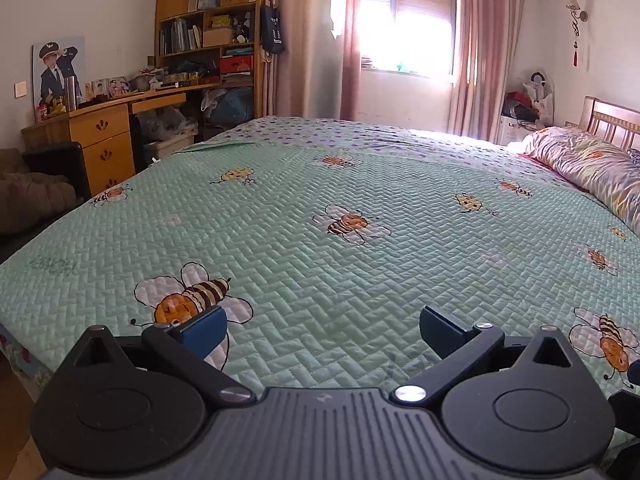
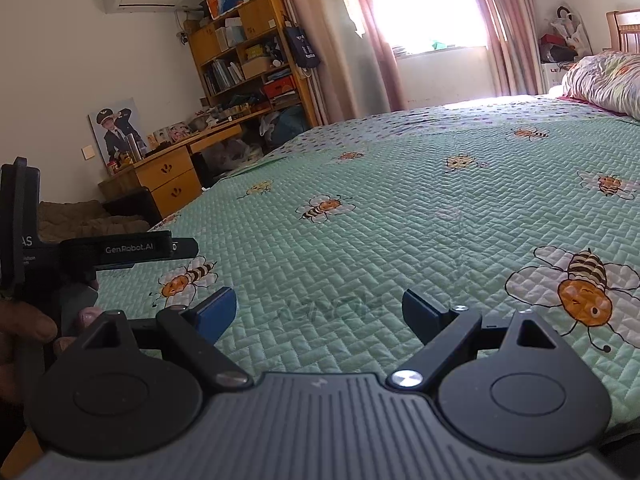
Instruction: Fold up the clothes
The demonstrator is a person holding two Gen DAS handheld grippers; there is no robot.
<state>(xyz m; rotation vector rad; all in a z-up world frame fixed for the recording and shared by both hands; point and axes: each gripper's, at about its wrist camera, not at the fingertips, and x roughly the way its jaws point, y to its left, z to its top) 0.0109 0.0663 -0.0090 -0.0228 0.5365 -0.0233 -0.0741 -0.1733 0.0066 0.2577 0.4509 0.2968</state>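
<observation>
No garment shows in either view. My left gripper [image 1: 322, 330] is open above the near edge of a bed with a green quilted bee-print cover [image 1: 320, 208], nothing between its blue-padded fingers [image 1: 204, 330]. My right gripper [image 2: 318, 314] is also open over the same cover [image 2: 400, 208], empty. In the right wrist view the other gripper's black body [image 2: 132, 250] sits at the left, held by a hand [image 2: 28, 328].
A rolled duvet [image 1: 592, 168] lies along the headboard at the right. A wooden desk with drawers [image 1: 104, 136] and a bookshelf [image 1: 208, 32] stand left of the bed. A dark chair with a brown blanket [image 1: 32, 192] is near the bed's left corner. The window [image 1: 404, 28] has pink curtains.
</observation>
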